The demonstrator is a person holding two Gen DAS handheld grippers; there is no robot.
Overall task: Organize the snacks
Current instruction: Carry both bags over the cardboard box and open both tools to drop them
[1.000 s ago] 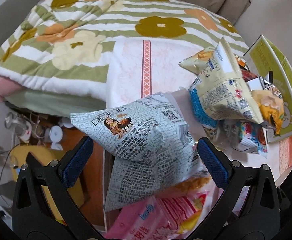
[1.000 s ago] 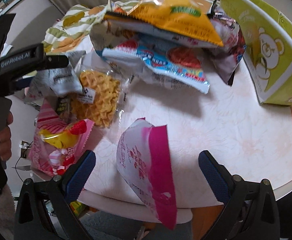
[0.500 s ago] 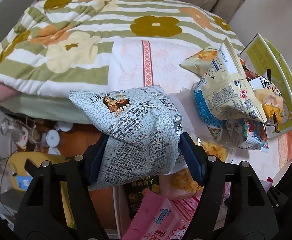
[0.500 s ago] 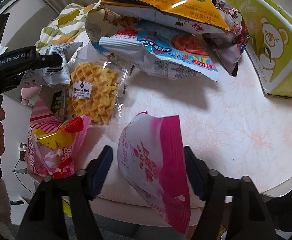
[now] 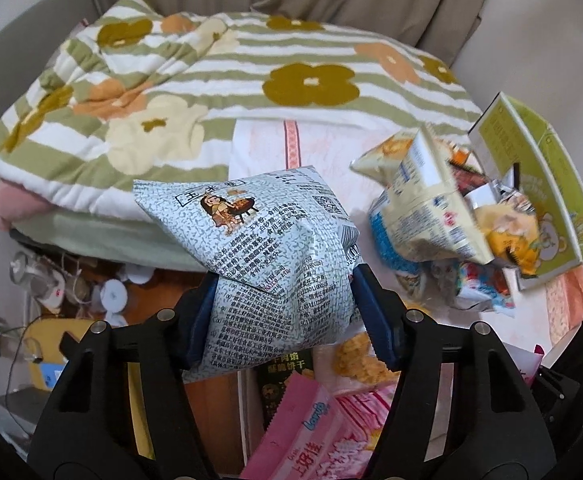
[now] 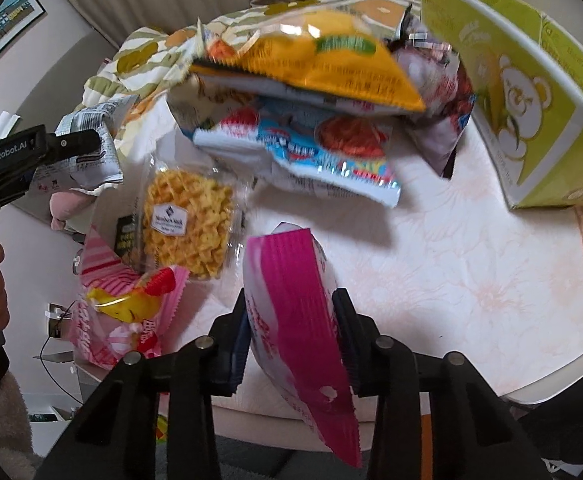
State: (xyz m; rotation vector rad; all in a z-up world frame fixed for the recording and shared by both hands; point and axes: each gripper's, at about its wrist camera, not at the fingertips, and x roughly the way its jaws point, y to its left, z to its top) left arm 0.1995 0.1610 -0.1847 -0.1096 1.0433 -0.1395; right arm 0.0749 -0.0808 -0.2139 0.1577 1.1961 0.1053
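A grey-white printed snack bag (image 5: 267, 240) hangs lifted between the blue pads of my left gripper (image 5: 283, 292). The jaws are still closing and both pads press into its crumpled sides. The right wrist view shows this gripper (image 6: 71, 144) at the far left with the same bag (image 6: 91, 152), a hand on its handle. My right gripper (image 6: 291, 308) is shut on a pink-and-white snack bag (image 6: 287, 264) over the table's near edge. The bag's lower end droops past the jaws.
The white floral tablecloth (image 6: 451, 280) carries a waffle packet (image 6: 189, 224), a pink strawberry packet (image 6: 123, 316) and a heap of snack bags (image 6: 311, 80) spilling from a tipped green bear box (image 6: 531, 100). A flowered quilt (image 5: 211, 80) lies behind the table.
Both grippers went from wide open to closed on their bags. The left one has risen a little with the grey-white bag. The right one has stayed in place.
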